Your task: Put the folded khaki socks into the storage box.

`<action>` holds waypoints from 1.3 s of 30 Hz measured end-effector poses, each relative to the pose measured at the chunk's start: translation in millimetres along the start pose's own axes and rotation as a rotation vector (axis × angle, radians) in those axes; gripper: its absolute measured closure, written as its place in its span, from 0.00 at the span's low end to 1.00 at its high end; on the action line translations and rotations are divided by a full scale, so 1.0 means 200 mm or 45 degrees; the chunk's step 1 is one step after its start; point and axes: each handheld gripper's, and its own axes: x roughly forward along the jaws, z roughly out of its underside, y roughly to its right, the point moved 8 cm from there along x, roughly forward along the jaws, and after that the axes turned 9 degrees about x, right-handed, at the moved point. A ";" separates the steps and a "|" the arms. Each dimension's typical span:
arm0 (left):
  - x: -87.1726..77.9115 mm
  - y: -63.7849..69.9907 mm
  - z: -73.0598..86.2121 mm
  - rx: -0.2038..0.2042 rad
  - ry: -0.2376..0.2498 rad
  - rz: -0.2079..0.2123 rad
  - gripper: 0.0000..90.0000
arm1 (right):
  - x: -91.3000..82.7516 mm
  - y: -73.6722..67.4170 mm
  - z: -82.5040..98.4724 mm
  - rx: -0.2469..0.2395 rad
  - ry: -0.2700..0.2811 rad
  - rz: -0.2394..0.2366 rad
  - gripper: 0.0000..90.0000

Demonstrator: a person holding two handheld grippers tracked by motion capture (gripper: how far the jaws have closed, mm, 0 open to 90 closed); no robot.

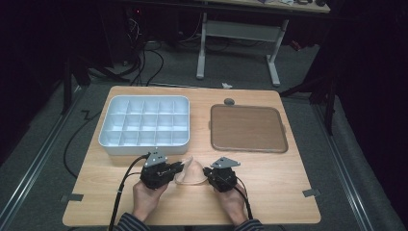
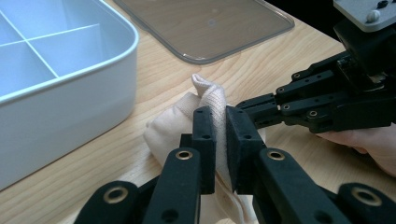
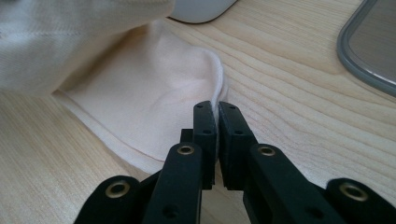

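So the wooden worktop (image 1: 269,187) carried everything; high view gave the whole layout, the claw views did not. White compartment box (image 1: 144,126) sat at the rear left of the worktop, a grid of cells, all bare as far as the high view showed. Left claw view caught just one rounded corner and a couple of dividers of it (image 2: 56,70). Brown flat tray (image 1: 248,128) with a grey rim lay to the box's right, apart from it; its corner showed at the right edge of the right claw view (image 3: 373,51).

Cream cloth (image 1: 191,172) lay on the near middle of the worktop, in front of the box, between the two hands. High view showed it as a small peaked lump, no detail. Left claw view showed a knit-textured fold of it (image 2: 215,105) pulled upward. Right claw view showed it (image 3: 154,112) spreading flat on the wood with a seamed edge, one part lifted and blurred at the upper left.

Left claw (image 2: 222,140) was clamped tight on the raised fold. Right claw (image 3: 217,135) was pinched on the cloth's thin edge, jaws nearly meeting; it also showed from the side in the left claw view (image 2: 299,100), something its own camera could not give. Both hands rested low on the worktop in the high view.
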 end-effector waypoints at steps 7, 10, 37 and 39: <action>0.05 0.02 0.00 0.008 -0.019 0.016 0.92 | 0.01 0.00 0.00 -0.001 -0.006 -0.008 0.96; 0.07 0.02 0.01 0.018 -0.034 0.015 0.92 | 0.01 0.00 0.00 0.001 -0.010 -0.011 0.96; 0.22 0.04 0.08 0.018 -0.095 0.047 0.90 | 0.02 0.01 0.01 -0.009 -0.019 -0.008 0.96; 0.23 0.04 0.08 0.007 -0.104 0.050 0.90 | 0.02 0.01 0.01 -0.009 -0.020 -0.007 0.96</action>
